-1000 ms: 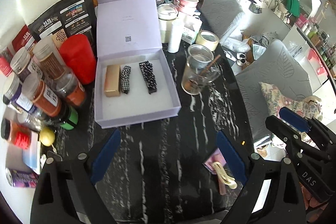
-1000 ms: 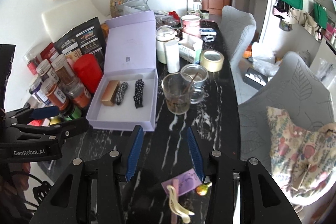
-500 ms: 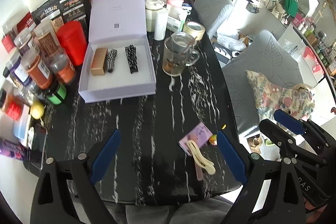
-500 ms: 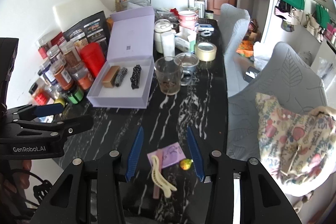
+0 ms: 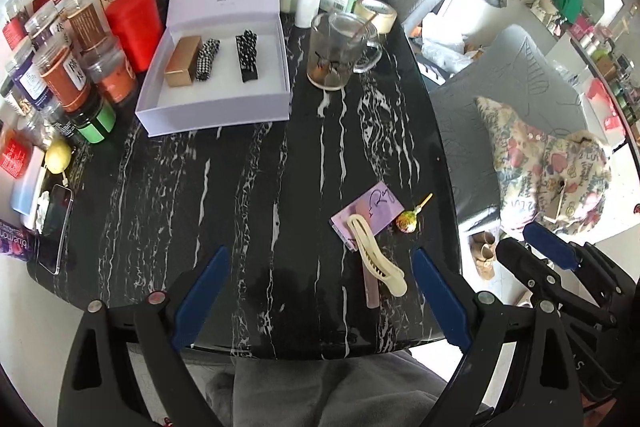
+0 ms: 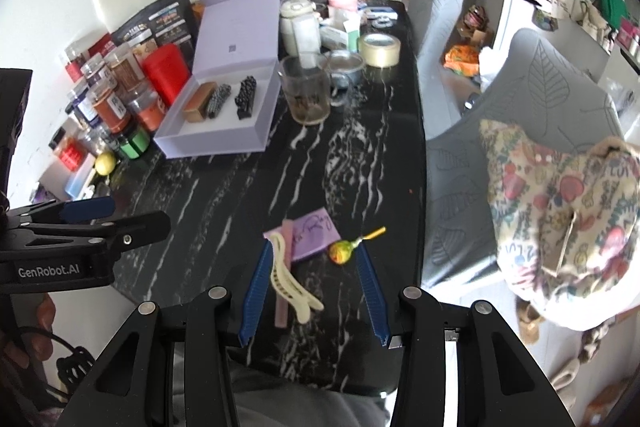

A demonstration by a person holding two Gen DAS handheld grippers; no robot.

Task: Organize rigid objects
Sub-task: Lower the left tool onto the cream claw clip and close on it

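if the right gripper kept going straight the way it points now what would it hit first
Probably the cream plastic hair clip by the purple paper note, lying on the black marble table between the open right gripper fingers; depth is unclear.

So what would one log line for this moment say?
left gripper: open, empty | right gripper: open over cream plastic hair claw clip | open lilac cardboard box: three items

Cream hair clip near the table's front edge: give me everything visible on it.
The cream hair clip is a long, curved claw type, glossy plastic by its look, with a row of short teeth along one side. It lies flat on the black marble table, across a pink strip, its far end over a purple note. No tool touches it.
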